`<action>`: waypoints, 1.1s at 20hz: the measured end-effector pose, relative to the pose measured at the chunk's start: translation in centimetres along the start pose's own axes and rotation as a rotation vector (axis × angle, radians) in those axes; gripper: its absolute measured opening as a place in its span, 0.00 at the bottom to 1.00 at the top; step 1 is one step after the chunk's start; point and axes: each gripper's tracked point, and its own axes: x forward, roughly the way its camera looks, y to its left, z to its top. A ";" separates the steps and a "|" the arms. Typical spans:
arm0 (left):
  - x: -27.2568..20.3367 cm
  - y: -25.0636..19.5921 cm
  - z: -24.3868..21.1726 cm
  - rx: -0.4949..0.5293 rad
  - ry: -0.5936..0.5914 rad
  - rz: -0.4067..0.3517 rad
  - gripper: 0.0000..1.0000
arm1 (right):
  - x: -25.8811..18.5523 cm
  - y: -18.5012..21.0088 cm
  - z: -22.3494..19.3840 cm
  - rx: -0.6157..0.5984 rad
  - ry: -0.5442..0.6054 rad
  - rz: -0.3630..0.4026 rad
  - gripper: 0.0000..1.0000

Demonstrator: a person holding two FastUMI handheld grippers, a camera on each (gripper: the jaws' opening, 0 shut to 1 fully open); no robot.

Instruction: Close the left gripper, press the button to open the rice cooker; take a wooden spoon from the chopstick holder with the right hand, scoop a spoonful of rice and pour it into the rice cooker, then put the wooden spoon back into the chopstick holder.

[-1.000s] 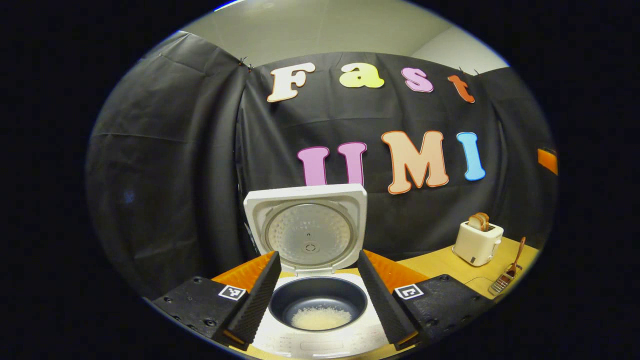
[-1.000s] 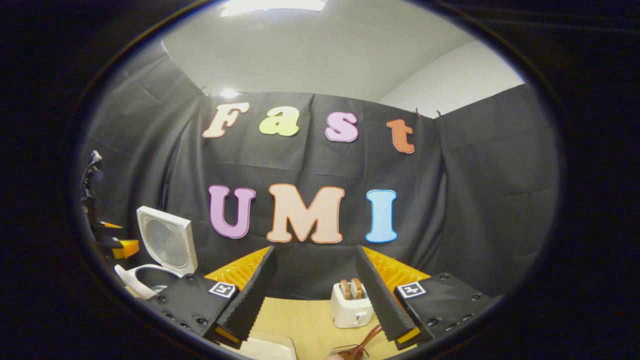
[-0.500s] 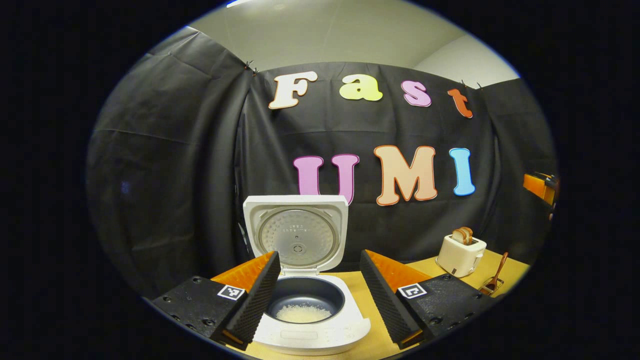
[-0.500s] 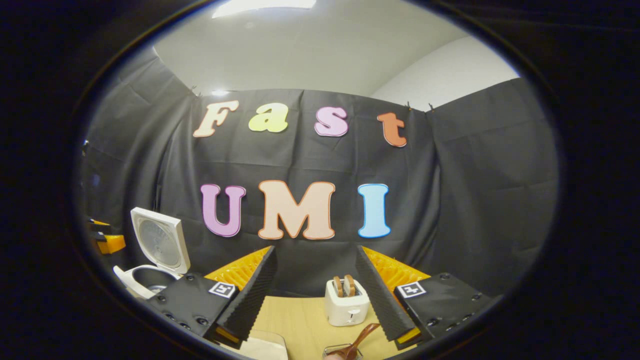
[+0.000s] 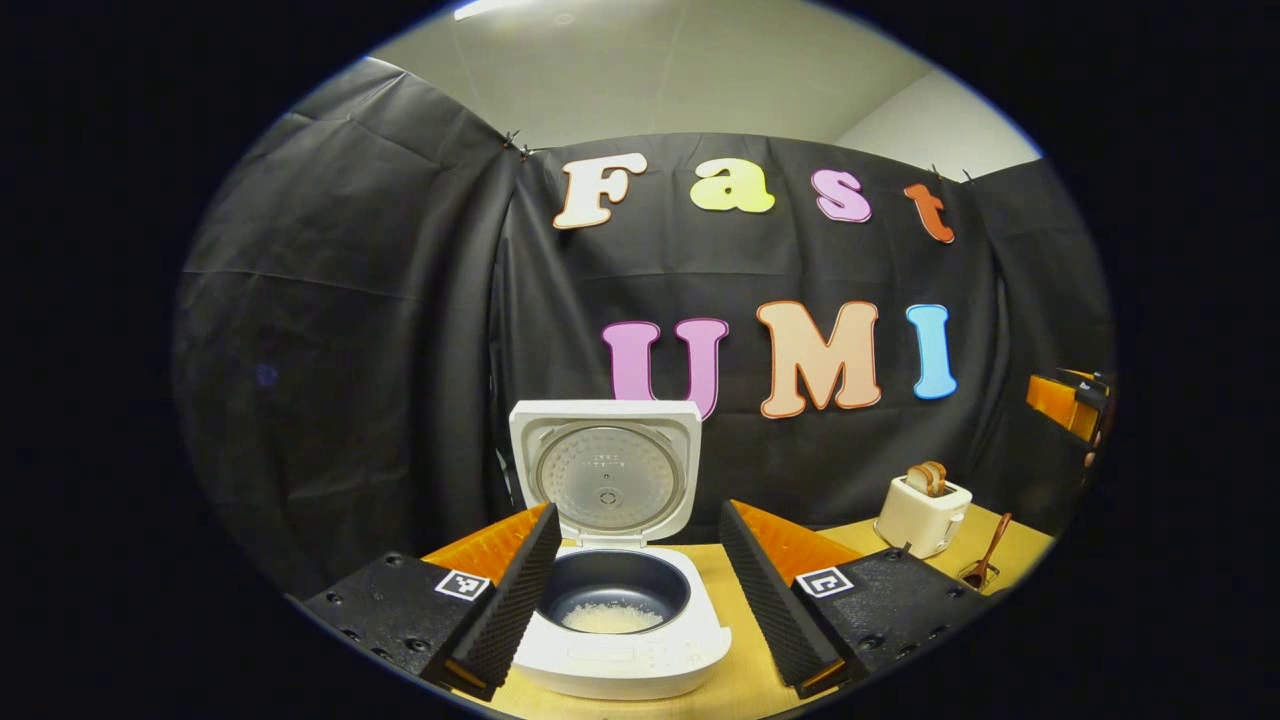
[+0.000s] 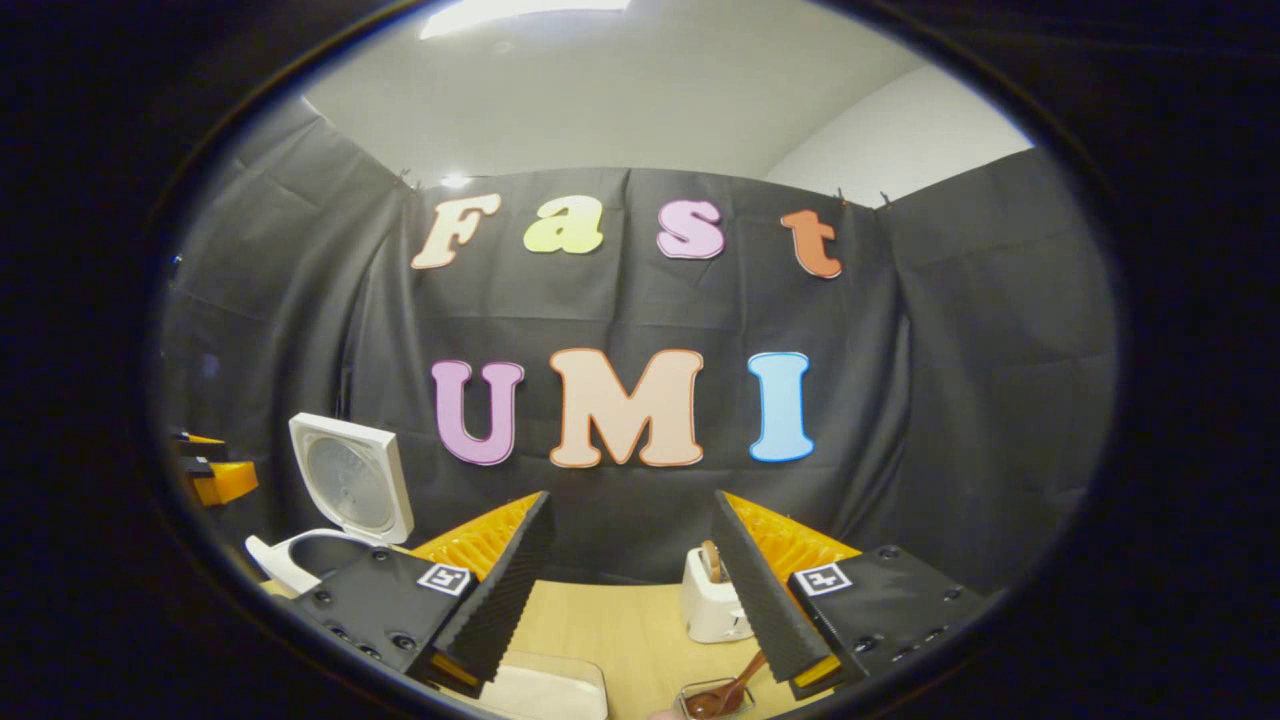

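Holding both tools spread and empty, we see the rice cooker (image 5: pixel 620 600) open with rice (image 5: pixel 610 618) inside, the wooden spoon (image 6: pixel 735 685) seemingly back in its holder (image 6: pixel 712 695).

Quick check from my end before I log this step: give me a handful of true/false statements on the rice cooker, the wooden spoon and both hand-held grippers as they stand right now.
1. The rice cooker lid stands open. True.
2. The inner pot is empty. False: a patch of rice lies on its bottom.
3. The right hand-held gripper is shut on the wooden spoon. False: its jaws are apart and hold nothing; the spoon sits in the chopstick holder on the table.
4. The left hand-held gripper is open. True.
5. The toaster holds bread slices. True.
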 end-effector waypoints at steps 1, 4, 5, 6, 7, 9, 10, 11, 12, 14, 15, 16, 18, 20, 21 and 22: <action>0.1 -0.2 0.2 0.006 -0.002 -0.005 0.96 | -0.1 0.2 -0.1 -0.003 0.002 0.004 0.96; 0.3 -0.8 0.4 0.005 -0.004 -0.021 0.94 | -0.2 0.6 0.0 -0.003 0.004 0.009 0.98; 0.4 -0.9 0.6 0.004 -0.005 -0.026 0.97 | -0.3 0.6 0.2 -0.002 0.001 0.009 0.99; 0.4 -1.1 0.6 0.003 -0.009 -0.031 0.95 | -0.3 0.6 0.5 0.000 -0.004 0.008 1.00; 0.4 -1.3 0.8 0.003 -0.011 -0.035 0.94 | -0.4 0.6 0.7 0.000 -0.008 0.007 1.00; 0.5 -1.4 1.0 0.001 -0.017 -0.040 0.96 | -0.5 0.6 0.8 0.001 -0.009 0.005 1.00; 0.5 -1.5 1.0 -0.003 -0.017 -0.043 0.94 | -0.5 0.6 0.8 0.002 -0.008 0.005 1.00; 0.5 -1.7 1.0 -0.005 -0.017 -0.047 0.96 | -0.5 0.6 0.9 0.004 -0.007 0.003 1.00; 0.5 -1.7 0.9 -0.005 -0.016 -0.047 0.94 | -0.5 0.5 1.0 0.005 -0.009 0.001 1.00; 0.4 -1.7 1.0 -0.008 -0.018 -0.048 0.94 | -0.6 0.5 1.1 0.005 -0.012 -0.001 1.00; 0.4 -1.7 1.1 -0.010 -0.021 -0.048 0.94 | -0.7 0.5 1.3 0.005 -0.015 -0.002 1.00; 0.4 -1.7 1.1 -0.012 -0.022 -0.047 0.94 | -0.6 0.5 1.3 0.004 -0.016 -0.003 1.00; 0.2 -1.6 1.2 -0.016 -0.025 -0.043 0.96 | -0.7 0.6 1.4 0.007 -0.015 0.000 1.00; 0.1 -1.4 1.1 -0.018 -0.024 -0.039 0.94 | -0.6 0.6 1.4 0.009 -0.016 0.000 1.00; 0.0 -1.4 1.2 -0.019 -0.023 -0.037 0.94 | -0.7 0.7 1.4 0.009 -0.015 0.002 1.00; -0.1 -1.3 1.1 -0.021 -0.023 -0.034 0.94 | -0.7 0.8 1.4 0.009 -0.014 0.004 1.00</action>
